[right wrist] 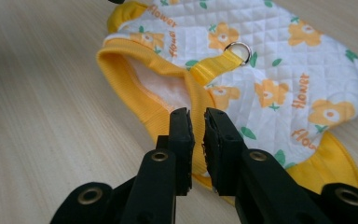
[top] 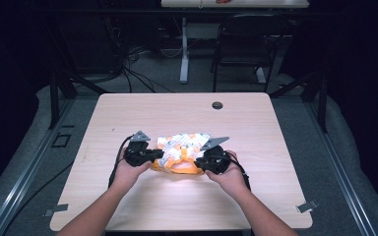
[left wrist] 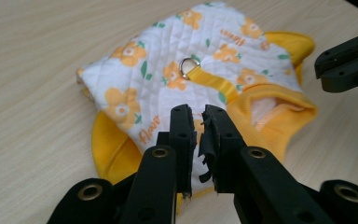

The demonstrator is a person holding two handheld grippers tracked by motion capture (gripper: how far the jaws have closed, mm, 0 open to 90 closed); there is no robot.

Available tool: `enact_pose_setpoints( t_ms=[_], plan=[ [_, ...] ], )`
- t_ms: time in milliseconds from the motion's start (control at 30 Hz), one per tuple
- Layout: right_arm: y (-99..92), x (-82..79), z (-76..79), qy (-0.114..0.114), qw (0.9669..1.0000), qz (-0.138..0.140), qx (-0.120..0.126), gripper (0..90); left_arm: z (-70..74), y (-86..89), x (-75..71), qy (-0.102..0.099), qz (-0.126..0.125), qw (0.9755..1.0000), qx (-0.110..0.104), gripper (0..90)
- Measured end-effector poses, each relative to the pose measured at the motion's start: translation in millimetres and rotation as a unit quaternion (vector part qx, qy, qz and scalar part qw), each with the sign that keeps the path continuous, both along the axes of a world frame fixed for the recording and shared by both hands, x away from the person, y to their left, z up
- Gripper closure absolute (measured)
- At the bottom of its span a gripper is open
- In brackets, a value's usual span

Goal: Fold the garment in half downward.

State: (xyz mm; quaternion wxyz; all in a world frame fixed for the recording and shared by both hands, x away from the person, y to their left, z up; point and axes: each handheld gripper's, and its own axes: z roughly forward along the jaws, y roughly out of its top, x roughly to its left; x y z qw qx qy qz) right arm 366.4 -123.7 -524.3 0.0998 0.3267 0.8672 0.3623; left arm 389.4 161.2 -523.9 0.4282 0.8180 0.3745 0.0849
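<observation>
Flowered vest (top: 184,147) mid-table (top: 128,113), hand-held grippers slightly parted at its side edges

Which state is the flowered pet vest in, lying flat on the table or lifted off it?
Lying flat. The vest rests on the table in both gripper views, its metal ring facing up, and no jaws pinch it.

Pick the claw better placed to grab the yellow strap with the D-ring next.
Right, probably. The right claw hangs open just short of the collar opening, with the yellow strap and D-ring straight ahead. The left claw, also open, sits over the pet vest's hem, farther from it.
</observation>
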Motion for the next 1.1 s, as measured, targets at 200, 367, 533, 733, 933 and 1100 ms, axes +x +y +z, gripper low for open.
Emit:
enact_pose_setpoints(
  t_ms=[200, 367, 533, 733, 933, 1100],
  plan=[
    [-8.7, -17.3, 15.7, -0.025, 0.9997, 0.000, 0.007, 73.3, 16.0, 12.7, -18.2, -0.014, 0.000, 0.9999, -0.007, 69.6],
    [-18.4, -34.0, 21.7, -0.049, 0.9988, -0.006, 0.006, 64.2, 18.7, 25.9, -33.5, -0.026, 0.001, 0.9997, 0.002, 61.2],
    [-30.0, -48.7, 16.9, -0.053, 0.9984, -0.016, 0.007, 56.4, 12.2, 39.2, -47.7, -0.019, 0.010, 0.9996, -0.016, 57.0],
    [-42.4, -62.1, 4.4, -0.049, 0.9985, -0.023, 0.005, 52.2, -0.4, 51.8, -59.7, -0.017, 0.024, 0.9995, -0.012, 53.0],
    [-54.8, -74.2, -9.7, -0.037, 0.9983, -0.036, 0.029, 49.6, -19.0, 67.1, -75.0, -0.026, 0.036, 0.9990, 0.003, 50.7],
    [-64.1, -78.5, -21.5, -0.035, 0.9972, -0.047, 0.047, 46.3, -28.4, 82.0, -86.5, -0.030, 0.045, 0.9985, -0.006, 47.5]
  ],
)
